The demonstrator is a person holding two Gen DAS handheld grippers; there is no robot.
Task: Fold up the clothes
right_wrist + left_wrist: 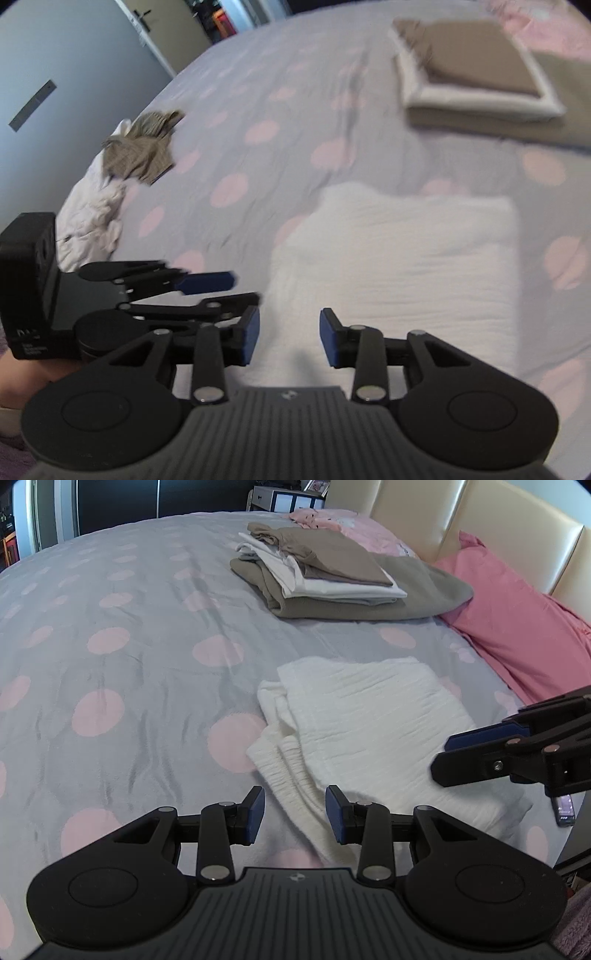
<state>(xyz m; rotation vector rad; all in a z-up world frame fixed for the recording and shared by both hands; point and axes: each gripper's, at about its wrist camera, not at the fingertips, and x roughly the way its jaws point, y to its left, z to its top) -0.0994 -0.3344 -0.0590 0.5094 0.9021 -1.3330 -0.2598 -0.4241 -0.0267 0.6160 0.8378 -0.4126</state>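
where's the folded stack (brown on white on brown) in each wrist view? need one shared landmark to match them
Left wrist: the folded stack sits upper centre, on the far part of the bed, before the pink pillow.
Right wrist: the stack is in the upper right corner, blurred.
Shared landmark: the white ribbed garment, lying on the spotted bedcover nearer the camera than the stack in both views.
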